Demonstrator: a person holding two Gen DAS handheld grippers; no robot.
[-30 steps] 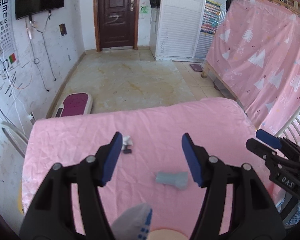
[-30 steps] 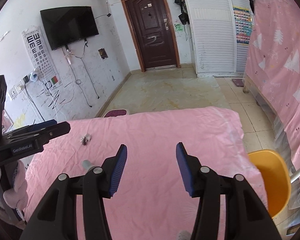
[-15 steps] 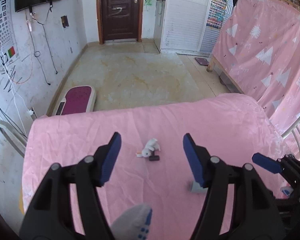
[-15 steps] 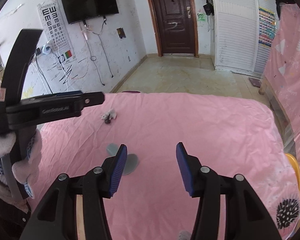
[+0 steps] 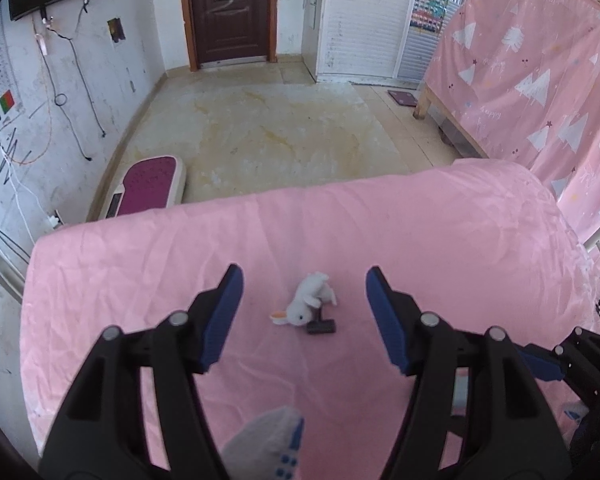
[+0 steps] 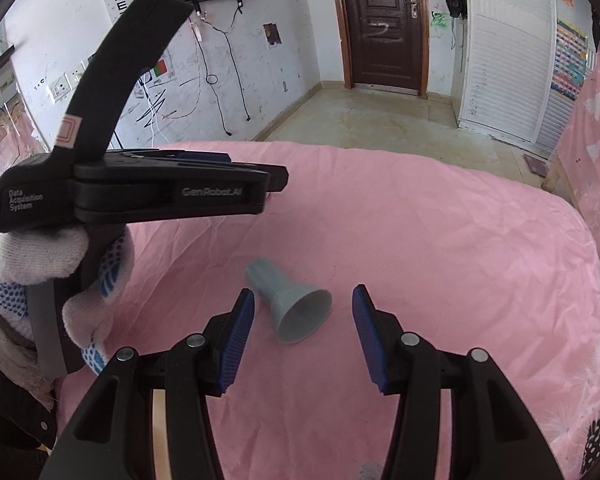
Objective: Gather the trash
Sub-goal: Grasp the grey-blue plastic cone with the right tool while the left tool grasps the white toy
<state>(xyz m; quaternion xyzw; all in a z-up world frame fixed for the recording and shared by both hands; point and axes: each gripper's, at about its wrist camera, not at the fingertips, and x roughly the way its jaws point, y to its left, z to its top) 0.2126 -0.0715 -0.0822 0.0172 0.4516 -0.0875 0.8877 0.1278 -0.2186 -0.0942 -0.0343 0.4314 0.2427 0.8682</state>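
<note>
On the pink sheet (image 6: 420, 220), a grey funnel-shaped cup (image 6: 290, 304) lies tipped over, hollow.

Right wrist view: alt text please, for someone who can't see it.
The open right gripper hovers over a pink bedsheet, its blue-padded fingers either side of a grey funnel-shaped cup lying on its side. At left, a gloved hand holds the left gripper above the sheet.

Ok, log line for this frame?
left gripper: open, over white plush toy | right gripper: open, around grey cup | nothing grasped
</note>
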